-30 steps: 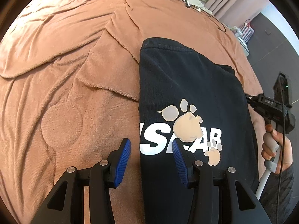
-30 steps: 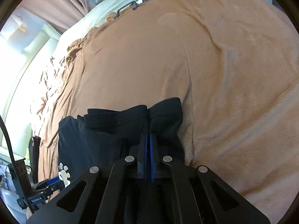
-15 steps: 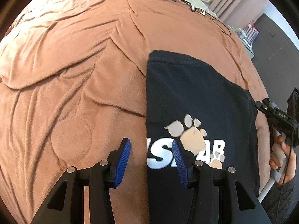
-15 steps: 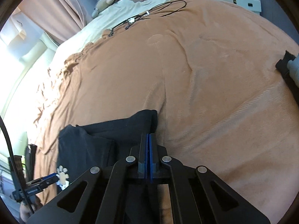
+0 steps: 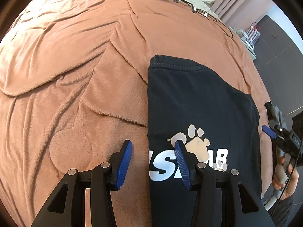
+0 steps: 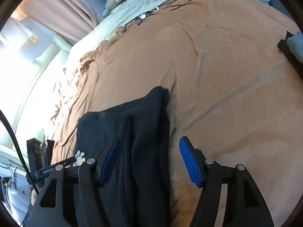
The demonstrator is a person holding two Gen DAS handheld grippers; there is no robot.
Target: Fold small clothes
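Lying limp on a brown blanket [image 5: 75, 75], the soft black shirt [image 5: 198, 104], likely best pinched at its hem, sits beneath both wide-open grippers, left [image 5: 153, 162] and right [image 6: 149, 162].

1 shirt [image 5: 200, 102]; 1 blanket [image 5: 75, 66]; 2 grippers [image 5: 153, 162] [image 6: 149, 160]

Brown fleece blanket [image 5: 79, 60] covers the bed, creased. Black cables [image 6: 162, 5] lie on the blanket's far edge. Cream sheet [image 6: 136, 1] beyond the blanket, plush toy [image 6: 113, 0] on it. Pink curtain [image 6: 62, 13] behind the blanket.
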